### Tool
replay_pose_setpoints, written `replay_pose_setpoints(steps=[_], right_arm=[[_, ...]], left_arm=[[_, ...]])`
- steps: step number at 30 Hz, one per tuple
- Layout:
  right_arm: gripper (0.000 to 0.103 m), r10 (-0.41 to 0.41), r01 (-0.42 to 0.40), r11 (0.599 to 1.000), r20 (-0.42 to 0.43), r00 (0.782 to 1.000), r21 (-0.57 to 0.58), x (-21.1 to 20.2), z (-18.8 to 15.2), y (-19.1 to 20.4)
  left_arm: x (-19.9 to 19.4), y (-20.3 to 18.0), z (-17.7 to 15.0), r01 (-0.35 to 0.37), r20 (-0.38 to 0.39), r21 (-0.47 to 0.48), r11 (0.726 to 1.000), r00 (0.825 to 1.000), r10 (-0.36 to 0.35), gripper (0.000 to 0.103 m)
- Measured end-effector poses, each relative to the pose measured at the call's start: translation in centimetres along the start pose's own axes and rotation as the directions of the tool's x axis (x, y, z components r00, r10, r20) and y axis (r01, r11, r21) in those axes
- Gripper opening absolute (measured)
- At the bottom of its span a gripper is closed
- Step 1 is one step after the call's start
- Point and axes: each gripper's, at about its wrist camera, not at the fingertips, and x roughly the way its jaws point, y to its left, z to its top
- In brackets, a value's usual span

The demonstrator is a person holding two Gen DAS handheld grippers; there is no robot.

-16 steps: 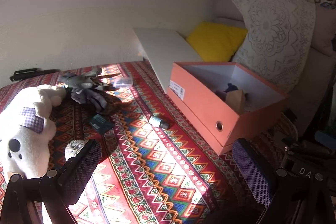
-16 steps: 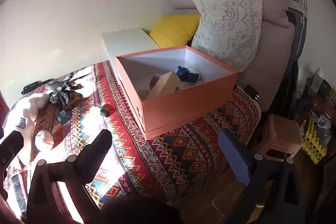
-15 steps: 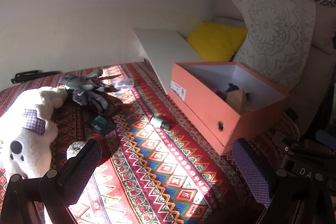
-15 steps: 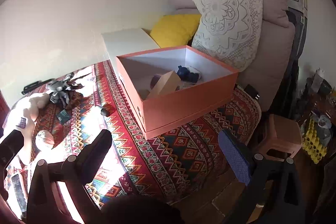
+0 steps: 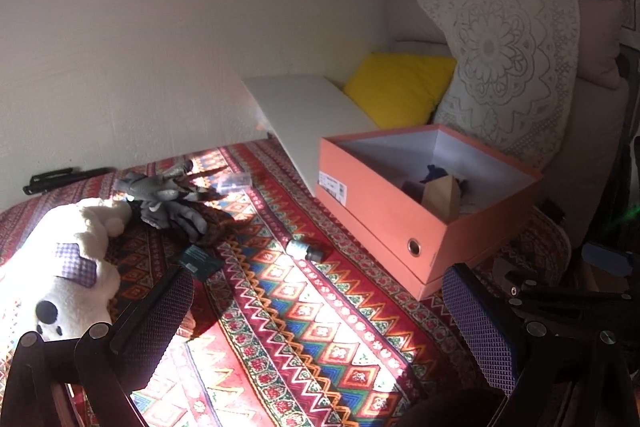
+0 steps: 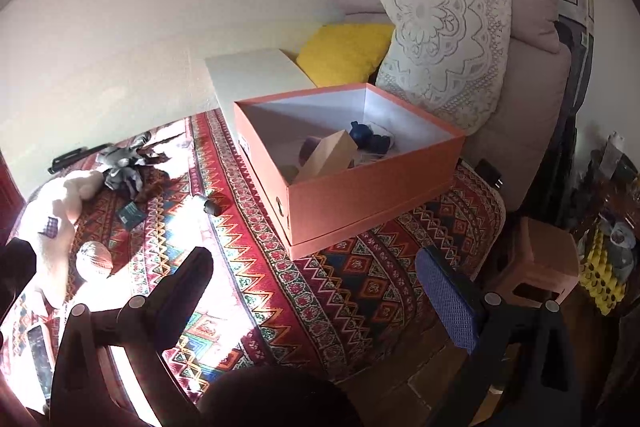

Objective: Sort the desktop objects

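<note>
An open orange box [image 5: 384,215] [image 6: 360,195] stands on the patterned cloth and holds a tan block [image 6: 330,153] and dark blue items [image 6: 366,137]. On the cloth to its left lie a small grey cylinder [image 5: 302,250] [image 6: 208,205], a dark card [image 5: 200,261], grey gloves [image 5: 168,203], a white plush toy [image 5: 68,259] and a round ball [image 6: 94,257]. My left gripper [image 5: 320,315] hangs open above the cloth, empty. Nearer the cloth's front edge, my right gripper [image 6: 316,291] is also open and empty.
A white lid [image 5: 308,111] leans against the wall behind the box. Yellow [image 5: 396,87] and lace [image 5: 508,67] pillows rest at the back right. A black pen [image 5: 60,179] lies by the wall. A brown stool [image 6: 540,263] stands on the floor at right.
The left wrist view has shifted slightly; the cloth objects appear a little lower and to the right. The right gripper has hardly moved. Both stay open.
</note>
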Motion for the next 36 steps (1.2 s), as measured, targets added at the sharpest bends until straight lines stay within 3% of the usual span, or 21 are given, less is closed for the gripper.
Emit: replay_pose_setpoints(steps=[36], right_arm=[[0.102,0.018,-0.017,1.0,0.011,1.0,-0.013,-1.0,-0.1,1.3]], left_arm=[[-0.6,1.6,0.2,-0.018,0.015,-0.048,0.999,1.0,0.019,0.102]])
